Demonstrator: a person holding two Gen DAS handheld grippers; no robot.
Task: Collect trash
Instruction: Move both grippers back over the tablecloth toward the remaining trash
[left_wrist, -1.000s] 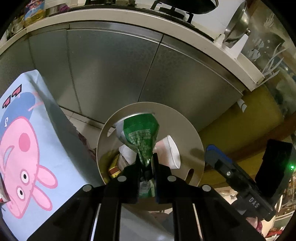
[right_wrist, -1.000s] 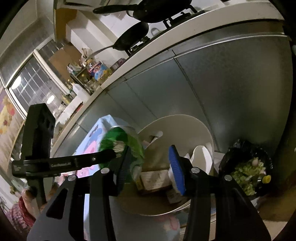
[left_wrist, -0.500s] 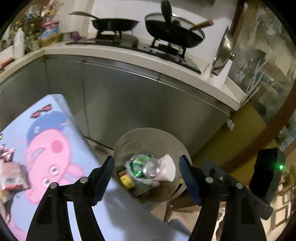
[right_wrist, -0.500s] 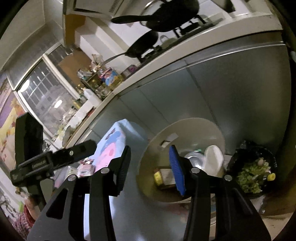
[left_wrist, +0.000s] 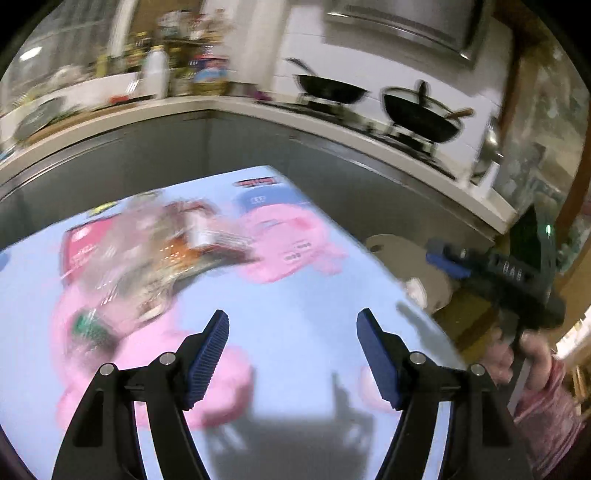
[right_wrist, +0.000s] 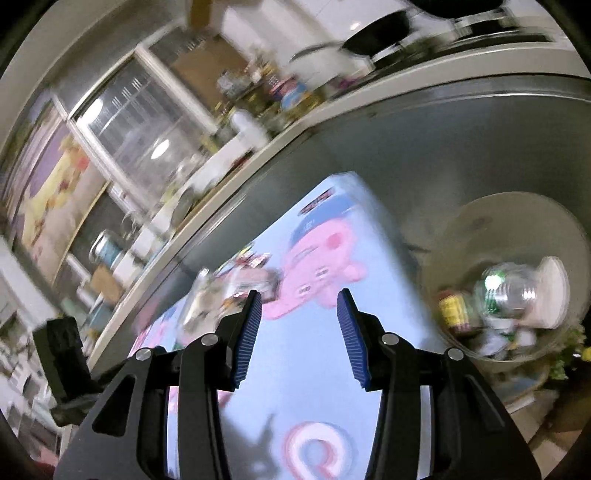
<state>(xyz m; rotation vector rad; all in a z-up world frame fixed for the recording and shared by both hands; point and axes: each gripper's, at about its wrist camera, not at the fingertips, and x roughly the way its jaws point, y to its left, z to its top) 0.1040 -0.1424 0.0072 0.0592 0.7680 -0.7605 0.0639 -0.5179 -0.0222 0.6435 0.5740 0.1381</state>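
While a can and scraps already lie in the bin, wrappers left of it await; both grippers' fingers gape empty.

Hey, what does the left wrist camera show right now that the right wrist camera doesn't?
Only the left wrist view shows the person's hand holding the right gripper from outside. Only the right wrist view looks into the trash bin, where a crushed green can lies. Both show the blue cartoon-pig table, the blurred wrapper pile on it, and open, empty jaws; the left gripper is wider.
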